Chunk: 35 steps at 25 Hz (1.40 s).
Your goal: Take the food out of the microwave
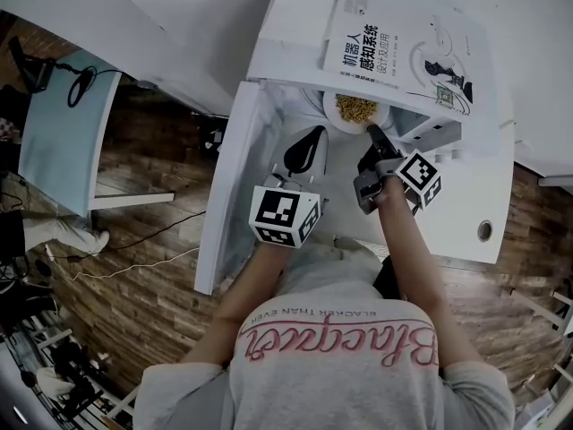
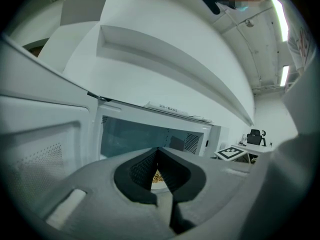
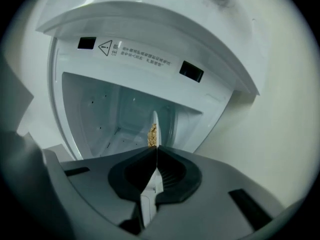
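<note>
A white plate [image 1: 345, 125] of yellowish food [image 1: 356, 107] sits inside the open microwave [image 1: 295, 34]. My right gripper [image 1: 371, 131] reaches into the cavity and is shut on the plate's right rim. In the right gripper view the gripper [image 3: 156, 146] is rolled, so the plate [image 3: 155, 126] shows edge-on between its pads, with food [image 3: 152, 133] on it. My left gripper [image 1: 316, 133] hangs at the cavity mouth to the left of the plate, shut on nothing. In the left gripper view its tips [image 2: 158, 150] meet, and a bit of food [image 2: 158, 176] shows beyond them.
The microwave door [image 1: 228, 186] is swung open at the left, close beside my left gripper. A book [image 1: 403, 56] lies on top of the microwave. The white counter [image 1: 474, 204] extends to the right. The cavity walls [image 3: 100, 114] surround the plate closely.
</note>
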Each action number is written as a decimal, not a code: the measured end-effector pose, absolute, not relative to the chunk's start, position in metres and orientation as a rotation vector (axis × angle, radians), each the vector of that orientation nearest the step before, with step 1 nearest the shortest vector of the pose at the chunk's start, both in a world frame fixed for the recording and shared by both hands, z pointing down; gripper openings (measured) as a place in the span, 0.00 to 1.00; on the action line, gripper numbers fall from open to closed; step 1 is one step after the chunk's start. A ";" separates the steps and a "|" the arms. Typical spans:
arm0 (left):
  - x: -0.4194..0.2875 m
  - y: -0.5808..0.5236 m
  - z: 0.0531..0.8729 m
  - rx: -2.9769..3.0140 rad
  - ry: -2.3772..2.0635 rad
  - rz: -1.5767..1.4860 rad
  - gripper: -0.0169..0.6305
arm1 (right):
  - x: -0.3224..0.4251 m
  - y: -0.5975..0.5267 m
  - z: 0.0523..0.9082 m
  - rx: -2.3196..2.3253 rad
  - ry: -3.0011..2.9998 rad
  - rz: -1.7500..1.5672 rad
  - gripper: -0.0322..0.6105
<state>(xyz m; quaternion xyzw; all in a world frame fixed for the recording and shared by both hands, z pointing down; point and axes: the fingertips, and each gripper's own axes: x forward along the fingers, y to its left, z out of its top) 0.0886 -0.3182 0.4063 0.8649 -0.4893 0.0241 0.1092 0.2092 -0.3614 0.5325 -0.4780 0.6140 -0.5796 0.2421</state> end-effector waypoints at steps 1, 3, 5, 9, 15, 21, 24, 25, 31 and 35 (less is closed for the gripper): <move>0.089 -0.316 0.406 2.541 -1.439 0.068 0.04 | 0.209 -0.359 0.532 -1.293 1.669 -1.585 0.08; 0.091 -0.312 0.406 2.539 -1.443 0.063 0.04 | 0.211 -0.354 0.531 -1.268 1.650 -1.588 0.07; 0.092 -0.307 0.404 2.537 -1.451 0.062 0.04 | 0.213 -0.349 0.529 -1.252 1.641 -1.587 0.07; 0.091 -0.297 0.399 2.531 -1.475 0.052 0.04 | 0.217 -0.340 0.523 -1.229 1.641 -1.586 0.07; 0.090 -0.281 0.393 2.528 -1.497 0.043 0.04 | 0.216 -0.321 0.514 -1.182 1.649 -1.594 0.08; 0.088 -0.268 0.392 2.525 -1.507 0.047 0.04 | 0.216 -0.300 0.492 -1.110 1.629 -1.582 0.08; 0.088 -0.260 0.388 2.529 -1.505 0.045 0.04 | 0.219 -0.288 0.475 -1.072 1.616 -1.562 0.08; 0.088 -0.258 0.387 2.533 -1.503 0.042 0.04 | 0.220 -0.284 0.469 -1.062 1.618 -1.552 0.08; 0.092 -0.243 0.376 2.561 -1.497 0.018 0.04 | 0.225 -0.260 0.439 -1.008 1.628 -1.519 0.08; 0.092 -0.233 0.364 2.569 -1.504 -0.016 0.04 | 0.226 -0.242 0.422 -0.967 1.636 -1.508 0.08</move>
